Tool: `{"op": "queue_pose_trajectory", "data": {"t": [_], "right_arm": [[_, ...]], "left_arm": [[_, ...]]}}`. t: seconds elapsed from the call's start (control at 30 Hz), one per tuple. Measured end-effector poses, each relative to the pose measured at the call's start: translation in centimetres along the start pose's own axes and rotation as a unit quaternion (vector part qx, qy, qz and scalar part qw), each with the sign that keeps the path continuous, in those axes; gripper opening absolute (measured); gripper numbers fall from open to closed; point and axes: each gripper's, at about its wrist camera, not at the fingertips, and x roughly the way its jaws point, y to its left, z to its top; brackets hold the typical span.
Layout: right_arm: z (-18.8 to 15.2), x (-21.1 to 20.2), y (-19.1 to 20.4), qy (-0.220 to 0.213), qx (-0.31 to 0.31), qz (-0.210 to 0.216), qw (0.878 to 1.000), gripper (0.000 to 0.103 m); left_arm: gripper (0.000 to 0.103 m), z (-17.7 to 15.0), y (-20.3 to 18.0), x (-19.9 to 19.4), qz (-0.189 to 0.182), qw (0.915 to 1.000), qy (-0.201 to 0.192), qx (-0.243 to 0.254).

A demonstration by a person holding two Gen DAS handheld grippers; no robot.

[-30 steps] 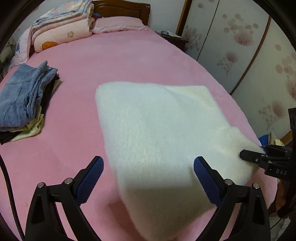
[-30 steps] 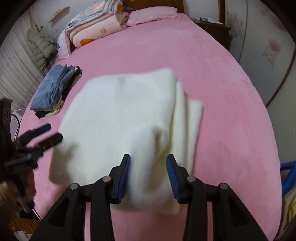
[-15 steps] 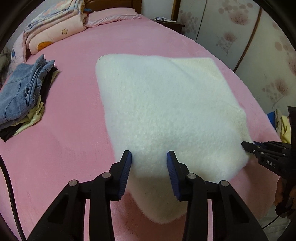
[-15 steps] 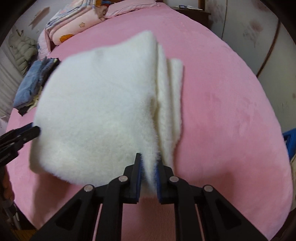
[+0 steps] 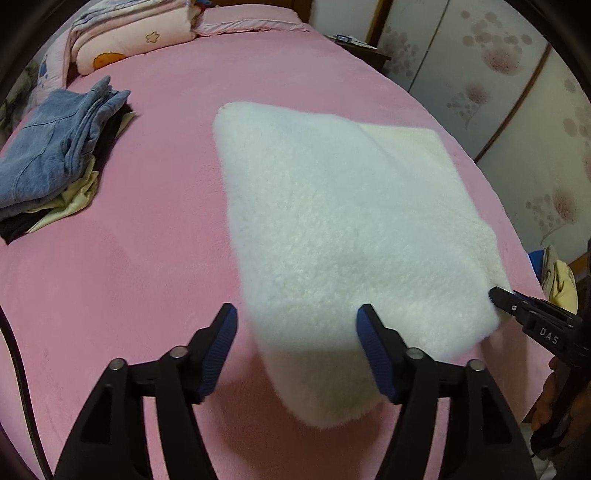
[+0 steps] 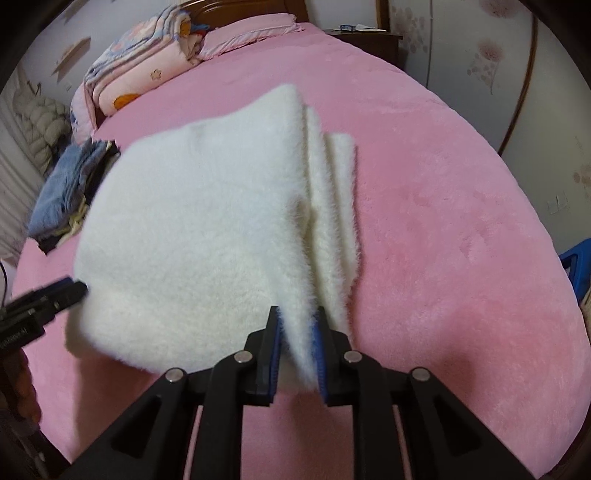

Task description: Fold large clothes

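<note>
Closest to me, my left gripper [image 5: 295, 332] has its jaws opening, blue pads set wide on either side of the near corner of the white fleece garment [image 5: 351, 229], neither pad pressing the pile. My right gripper [image 6: 298, 332] sits at the garment's other near corner; its jaws are opening too, a thin fold of fleece stands between the pads, and the pile brushes both, so I cannot tell if they still pinch it. In the left view I see that right gripper's black tips touching the fleece edge at the far right, with a hand [image 5: 554, 398] behind them.

The garment lies folded on the pink bed cover [image 5: 140, 266], several layers stepping out along its right side in the right view. Farther left is a stack of folded clothes [image 5: 55, 158], denim on top. At the headboard end rest a folded quilt [image 6: 140, 77] and a pink pillow [image 6: 251, 29].
</note>
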Motion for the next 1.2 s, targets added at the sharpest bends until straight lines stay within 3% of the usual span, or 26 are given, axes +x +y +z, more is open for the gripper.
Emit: {"op": "queue_pose_trajectory", "data": {"t": [0.03, 0.1, 0.37, 0.5, 0.6, 0.97, 1.2], "right_arm": [[0.2, -0.4, 0.0, -0.002, 0.004, -0.002, 1.000, 0.023], [0.3, -1.4, 0.1, -0.005, 0.012, 0.003, 1.000, 0.032], [0.7, -5.8, 1.4, -0.020, 0.012, 0.004, 1.000, 0.064], [1.1, -7.5, 2.2, -0.019, 0.011, 0.010, 1.000, 0.074], [1.5, -8.6, 2.8, -0.023, 0.008, 0.009, 1.000, 0.084], [4.9, -9.9, 4.0, -0.015, -0.002, 0.032, 0.999, 0.093], [7.5, -11.1, 4.3, -0.039, -0.005, 0.030, 0.999, 0.093]], "left_arm": [[0.081, 0.1, 0.0, -0.4, 0.005, 1.0000, 0.000, -0.004], [0.085, 0.3, 0.0, -1.2, 0.008, 0.9999, -0.002, -0.011], [0.092, 1.4, -0.3, -4.4, 0.020, 0.9992, 0.010, -0.033], [0.095, 1.9, 0.0, -5.8, 0.018, 0.9980, 0.026, -0.055], [0.102, 2.1, -0.1, -6.8, 0.023, 0.9974, 0.028, -0.063], [0.102, 4.9, -0.1, -8.8, 0.024, 0.9962, 0.017, -0.082], [0.102, 7.2, -1.1, -10.2, 0.019, 0.9971, -0.014, -0.072]]}}
